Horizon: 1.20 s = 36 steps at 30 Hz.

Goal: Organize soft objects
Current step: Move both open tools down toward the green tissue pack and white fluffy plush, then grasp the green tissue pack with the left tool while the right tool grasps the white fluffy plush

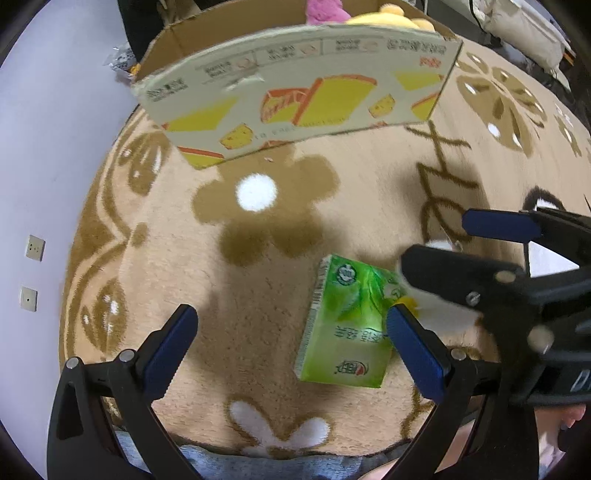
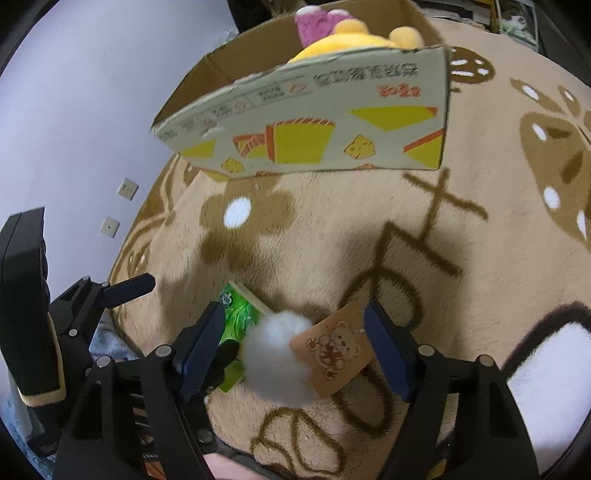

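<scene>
White fluffy pompom with its brown bear-printed tag sits between your right gripper's fingers, which stand apart, pads not pressing it.

Your left gripper is wide open and empty; the glossy green tissue pack lies flat on the plush beige rug just inside its right finger, touching the pompom's left side. Farther off, the printed cardboard box holds pink and yellow plush toys.
</scene>
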Each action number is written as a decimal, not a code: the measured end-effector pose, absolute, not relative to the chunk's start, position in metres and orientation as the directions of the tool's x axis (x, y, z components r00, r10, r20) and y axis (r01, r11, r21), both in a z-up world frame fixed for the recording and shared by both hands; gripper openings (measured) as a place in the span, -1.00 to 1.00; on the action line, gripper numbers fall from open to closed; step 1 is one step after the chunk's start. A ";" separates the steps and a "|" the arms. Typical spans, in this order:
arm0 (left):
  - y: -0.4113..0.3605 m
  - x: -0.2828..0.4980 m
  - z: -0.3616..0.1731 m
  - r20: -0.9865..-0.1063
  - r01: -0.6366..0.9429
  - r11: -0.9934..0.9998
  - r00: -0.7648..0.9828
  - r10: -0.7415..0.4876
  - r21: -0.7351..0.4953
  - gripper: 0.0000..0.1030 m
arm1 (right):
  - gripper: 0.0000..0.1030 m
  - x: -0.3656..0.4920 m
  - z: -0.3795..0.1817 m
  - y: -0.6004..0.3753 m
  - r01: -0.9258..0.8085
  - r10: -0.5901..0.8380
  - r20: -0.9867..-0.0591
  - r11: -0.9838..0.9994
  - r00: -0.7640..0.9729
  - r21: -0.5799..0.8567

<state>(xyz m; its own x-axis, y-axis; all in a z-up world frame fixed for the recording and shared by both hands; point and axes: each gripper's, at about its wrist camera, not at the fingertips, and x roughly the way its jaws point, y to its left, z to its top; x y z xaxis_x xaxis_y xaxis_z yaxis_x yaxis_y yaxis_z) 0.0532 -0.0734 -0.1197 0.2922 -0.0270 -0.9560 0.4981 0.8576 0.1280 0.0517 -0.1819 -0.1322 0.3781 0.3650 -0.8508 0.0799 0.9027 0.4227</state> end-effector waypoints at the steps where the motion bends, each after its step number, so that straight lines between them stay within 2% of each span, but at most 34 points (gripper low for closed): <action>1: -0.075 0.052 -0.122 -0.958 0.505 0.854 0.285 -0.024 0.128 0.97 | 0.58 0.052 -0.133 -0.181 0.079 0.364 -0.853 0.904 0.373 0.420; 3: -0.078 0.052 -0.125 -0.960 0.512 0.849 0.280 -0.017 0.134 0.97 | 0.53 0.052 -0.137 -0.180 0.088 0.362 -0.862 0.905 0.355 0.416; 5: -0.081 0.051 -0.128 -0.962 0.521 0.842 0.273 -0.014 0.136 0.97 | 0.31 0.052 -0.141 -0.180 0.099 0.364 -0.869 0.904 0.336 0.417; 6: -0.082 0.051 -0.128 -0.962 0.523 0.841 0.272 -0.015 0.135 0.97 | 0.27 0.051 -0.143 -0.180 0.101 0.369 -0.870 0.902 0.327 0.420; 23: -0.077 0.058 -0.134 -0.970 0.507 0.856 0.240 -0.024 0.104 0.96 | 0.27 0.048 -0.158 -0.180 0.134 0.371 -0.900 0.904 0.231 0.407; 25: -0.078 0.058 -0.135 -0.971 0.512 0.853 0.236 -0.031 0.097 0.88 | 0.23 0.049 -0.162 -0.180 0.140 0.368 -0.903 0.904 0.220 0.403; 27: -0.079 0.059 -0.138 -0.973 0.518 0.851 0.225 -0.044 0.081 0.77 | -0.05 0.049 -0.162 -0.182 0.147 0.357 -0.907 0.908 0.221 0.393; 28: -0.079 0.059 -0.138 -0.975 0.522 0.850 0.218 -0.054 0.070 0.68 | -0.09 0.049 -0.163 -0.183 0.152 0.360 -0.906 0.905 0.222 0.396; 29: -0.079 0.058 -0.138 -0.975 0.524 0.850 0.213 -0.059 0.063 0.63 | -0.23 0.049 -0.164 -0.185 0.157 0.369 -0.902 0.900 0.222 0.407; 31: -0.080 0.057 -0.138 -0.977 0.529 0.847 0.202 -0.075 0.044 0.41 | -0.27 0.049 -0.164 -0.187 0.161 0.380 -0.897 0.893 0.226 0.419; 35: -0.081 0.056 -0.141 -0.978 0.534 0.845 0.190 -0.084 0.031 0.24 | -0.31 0.049 -0.159 -0.185 0.142 0.378 -0.892 0.897 0.248 0.419; 36: -0.080 0.057 -0.141 -0.979 0.531 0.847 0.184 -0.093 0.020 0.12 | -0.31 0.049 -0.158 -0.184 0.137 0.381 -0.890 0.896 0.252 0.422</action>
<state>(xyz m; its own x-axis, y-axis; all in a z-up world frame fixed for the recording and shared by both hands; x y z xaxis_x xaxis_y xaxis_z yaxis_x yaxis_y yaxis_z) 0.0566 -0.0798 -0.1411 0.1839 -0.0927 -0.9786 0.5309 0.8472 0.0195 0.0493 -0.1842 -0.1584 0.2524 0.3805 -0.8897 0.1367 0.8962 0.4221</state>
